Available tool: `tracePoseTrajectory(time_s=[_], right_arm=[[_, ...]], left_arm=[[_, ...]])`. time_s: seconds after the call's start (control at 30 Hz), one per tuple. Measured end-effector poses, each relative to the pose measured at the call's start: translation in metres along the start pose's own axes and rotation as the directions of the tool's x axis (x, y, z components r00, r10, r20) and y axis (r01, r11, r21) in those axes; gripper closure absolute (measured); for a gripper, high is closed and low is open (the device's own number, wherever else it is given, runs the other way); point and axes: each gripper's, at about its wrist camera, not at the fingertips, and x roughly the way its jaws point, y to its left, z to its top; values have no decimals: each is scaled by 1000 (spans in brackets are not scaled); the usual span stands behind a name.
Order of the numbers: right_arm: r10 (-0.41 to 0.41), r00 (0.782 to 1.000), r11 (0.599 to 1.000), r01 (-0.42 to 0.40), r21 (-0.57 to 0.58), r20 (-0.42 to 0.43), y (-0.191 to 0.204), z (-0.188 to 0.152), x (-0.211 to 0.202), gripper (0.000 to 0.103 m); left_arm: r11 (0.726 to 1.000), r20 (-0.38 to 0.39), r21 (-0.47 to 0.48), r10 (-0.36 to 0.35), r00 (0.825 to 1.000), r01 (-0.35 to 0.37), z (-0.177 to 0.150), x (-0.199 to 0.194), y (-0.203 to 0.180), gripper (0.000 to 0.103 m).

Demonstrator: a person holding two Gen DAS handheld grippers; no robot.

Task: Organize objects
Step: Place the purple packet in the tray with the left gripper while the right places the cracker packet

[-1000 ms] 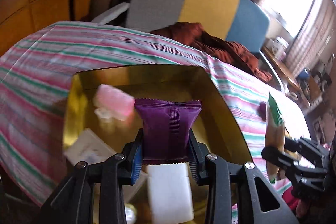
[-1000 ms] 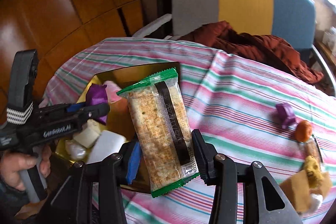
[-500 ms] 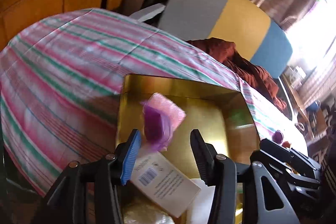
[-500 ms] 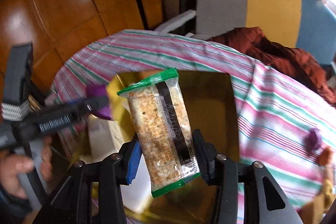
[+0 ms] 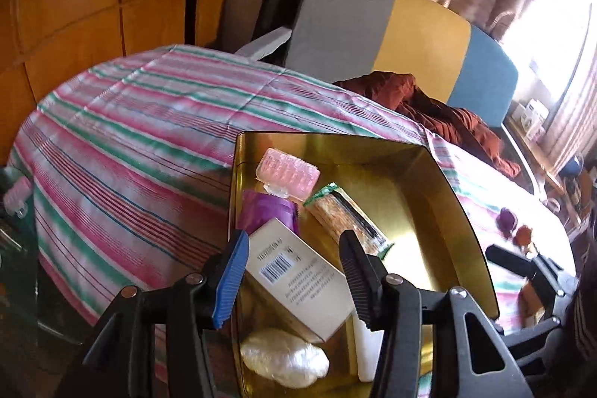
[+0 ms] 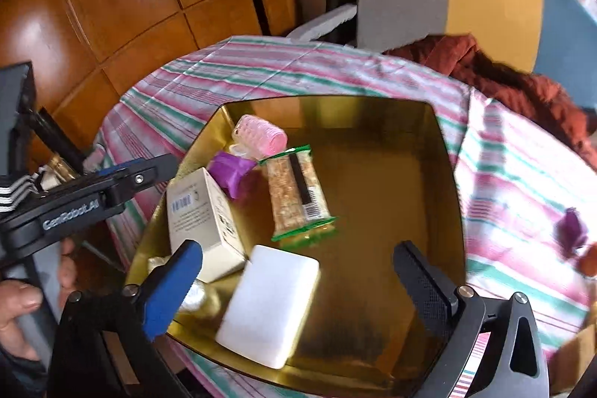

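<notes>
Now both grippers hang over the gold tray point(image 6: 444, 152) on the striped cloth point(image 5: 141, 122), and both are empty. The right gripper point(image 6: 298, 271) has just flung its jaws as wide as they go, and the cracker pack point(image 6: 298, 193) lies flat on the tray floor beyond them, clear of both fingers, green ends near and far. The left gripper point(image 5: 294, 271) has just been opening too and stands about half wide, nothing pressed between the pads; the purple pouch point(image 5: 268, 211) lies past its tips, tucked between the pink roller point(image 5: 287, 170) on the far side and the white box point(image 5: 298, 278) on the near side. In the right view that box stands propped on edge at the tray's left, with the white block point(image 6: 268, 301) flat at the near rim and a clear-wrapped lump point(image 5: 283, 357) in the near left corner. Out on the cloth to the right, well apart from the tray, a small purple piece point(image 6: 569, 226) and an orange one point(image 6: 587, 260) wait, so I judge the sorting unfinished. Those look light and small; a narrow pinch across the middle should do, though round ones may roll off the pads. The cracker pack, I reckon, is light, crinkly and slippery, and brittle inside, so grip it gently across the short width, not at the ends. The pouch looks soft and will buckle if squeezed hard.
</notes>
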Motion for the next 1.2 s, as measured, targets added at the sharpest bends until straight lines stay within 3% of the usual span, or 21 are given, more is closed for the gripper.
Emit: tracePoseTrajectory(time_s=[0.23, 0.5, 1.2], right_arm=[[-164, 984, 987, 163, 12, 70, -3, -19, -16, 0], [-288, 950, 956, 277, 98, 122, -24, -34, -40, 0], [-331, 938, 935, 313, 165, 102, -53, -60, -56, 0]], left_arm=[[996, 11, 84, 32, 999, -33, -21, -13, -16, 50], [992, 33, 119, 26, 999, -29, -31, -25, -29, 47], [962, 15, 273, -24, 1000, 19, -52, -32, -78, 46]])
